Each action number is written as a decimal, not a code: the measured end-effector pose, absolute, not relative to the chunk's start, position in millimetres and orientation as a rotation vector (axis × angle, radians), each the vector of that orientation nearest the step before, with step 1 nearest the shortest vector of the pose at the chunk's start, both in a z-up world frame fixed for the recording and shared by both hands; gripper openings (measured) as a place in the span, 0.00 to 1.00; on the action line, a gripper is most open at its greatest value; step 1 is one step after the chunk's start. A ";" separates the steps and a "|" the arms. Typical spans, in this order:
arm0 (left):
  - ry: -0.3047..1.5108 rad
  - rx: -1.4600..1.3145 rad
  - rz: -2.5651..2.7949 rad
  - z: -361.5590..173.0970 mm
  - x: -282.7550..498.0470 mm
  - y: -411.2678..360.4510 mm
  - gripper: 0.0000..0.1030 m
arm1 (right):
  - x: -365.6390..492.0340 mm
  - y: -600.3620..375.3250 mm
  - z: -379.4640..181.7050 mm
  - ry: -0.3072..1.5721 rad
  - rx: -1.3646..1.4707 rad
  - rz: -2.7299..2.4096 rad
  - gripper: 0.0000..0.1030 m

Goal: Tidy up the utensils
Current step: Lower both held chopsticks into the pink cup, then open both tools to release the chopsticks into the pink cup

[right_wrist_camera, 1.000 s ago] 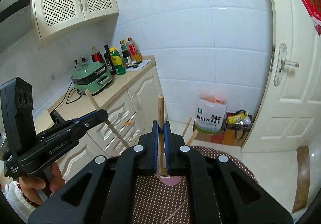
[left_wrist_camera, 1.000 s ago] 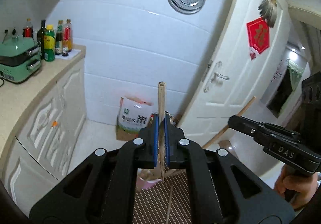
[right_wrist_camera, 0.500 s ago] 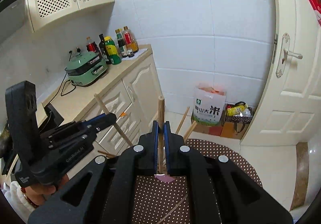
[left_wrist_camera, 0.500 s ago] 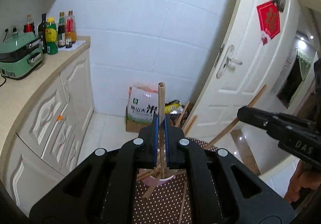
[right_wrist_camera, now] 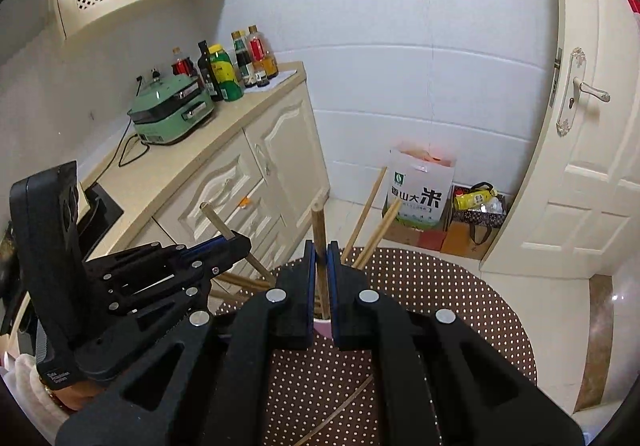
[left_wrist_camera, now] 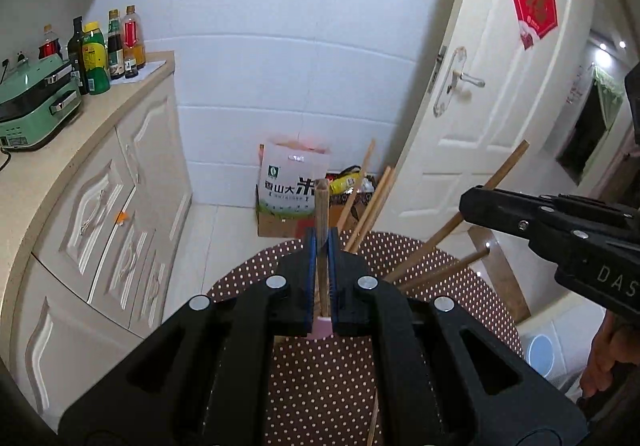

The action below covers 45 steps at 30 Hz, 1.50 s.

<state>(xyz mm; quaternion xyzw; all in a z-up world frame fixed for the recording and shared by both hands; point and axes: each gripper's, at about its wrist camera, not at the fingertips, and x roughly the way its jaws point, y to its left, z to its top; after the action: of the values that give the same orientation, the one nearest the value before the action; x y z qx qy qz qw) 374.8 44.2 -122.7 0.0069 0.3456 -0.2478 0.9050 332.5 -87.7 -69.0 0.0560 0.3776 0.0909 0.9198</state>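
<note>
The left claw is clamped on a wooden chopstick that stands upright between its blue pads, its top end poking up toward twelve o'clock and its lower part running down to a pink cup glimpsed just under the claw. The right claw is clamped the same way on a second chopstick, also upright, over the same pink cup. Both hang above a brown dotted worktop. In the left view the right claw comes in from three o'clock, its chopstick slanting up toward one o'clock. In the right view the left claw comes in from nine o'clock with its chopstick slanting toward ten o'clock. More chopsticks lean out of the cup toward one o'clock, and others fan toward two o'clock. A loose chopstick lies on the worktop at six o'clock. Farther off, a rice bag sits on the floor at twelve o'clock against the tiled wall. A counter at ten o'clock carries a green cooker and bottles. A white door stands at two o'clock.
</note>
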 end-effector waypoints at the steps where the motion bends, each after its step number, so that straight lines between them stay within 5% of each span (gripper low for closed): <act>1: 0.718 0.024 -0.512 -125.2 372.6 43.4 0.06 | 331.1 -86.3 -72.0 0.782 0.113 0.186 0.05; 39: 0.840 0.028 -0.487 -149.3 356.1 46.8 0.07 | 314.6 -86.3 -116.8 0.872 0.183 0.154 0.09; 41: 0.835 0.031 -0.479 -147.4 352.7 48.5 0.16 | 311.9 -87.2 -114.1 0.861 0.187 0.150 0.11; 43: 0.809 0.032 -0.465 -143.5 347.6 51.6 0.56 | 305.9 -89.2 -110.1 0.842 0.190 0.141 0.14; 45: 0.772 0.033 -0.464 -137.0 340.2 54.7 0.56 | 301.3 -90.4 -106.5 0.828 0.193 0.139 0.17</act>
<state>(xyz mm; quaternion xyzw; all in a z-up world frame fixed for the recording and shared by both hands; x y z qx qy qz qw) 340.2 54.7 -137.0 0.0158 0.3733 -0.2243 0.9001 301.3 -90.4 -106.5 0.0935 0.4014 0.0672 0.9086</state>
